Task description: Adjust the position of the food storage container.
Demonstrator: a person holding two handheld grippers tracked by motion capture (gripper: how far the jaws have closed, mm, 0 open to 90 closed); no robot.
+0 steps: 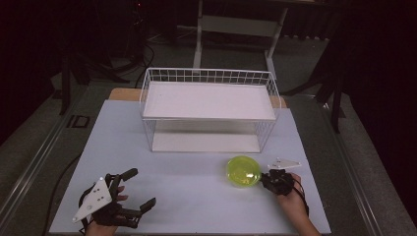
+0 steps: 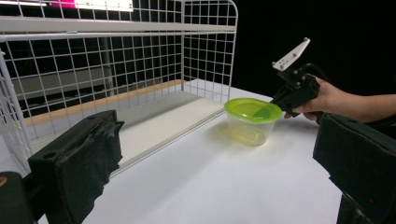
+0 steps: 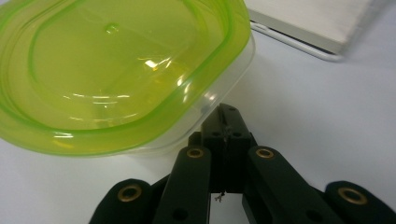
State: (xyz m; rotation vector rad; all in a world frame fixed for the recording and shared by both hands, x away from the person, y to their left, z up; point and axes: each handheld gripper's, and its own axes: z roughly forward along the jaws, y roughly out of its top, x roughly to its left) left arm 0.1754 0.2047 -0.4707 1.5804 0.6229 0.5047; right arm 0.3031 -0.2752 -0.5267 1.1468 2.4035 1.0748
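A clear tub with a lime-green lid (image 1: 242, 171) (image 2: 252, 112) (image 3: 121, 70) stands on the white table (image 1: 187, 201), just in front of the wire rack's right end. My right gripper (image 1: 263, 178) (image 2: 275, 103) (image 3: 227, 116) is shut, jaws pressed together with nothing between them. Its tips rest against the tub's side just under the lid rim. My left gripper (image 1: 141, 188) (image 2: 219, 158) is held wide open near the table's front left corner, well apart from the tub, with nothing between its pads (image 2: 79, 163).
A white wire rack (image 1: 206, 73) (image 2: 93, 70) with an upper shelf and a bottom board (image 3: 317, 23) stands at the back middle of the table. Beyond the table are dark floor, cables and a desk frame (image 1: 236, 24).
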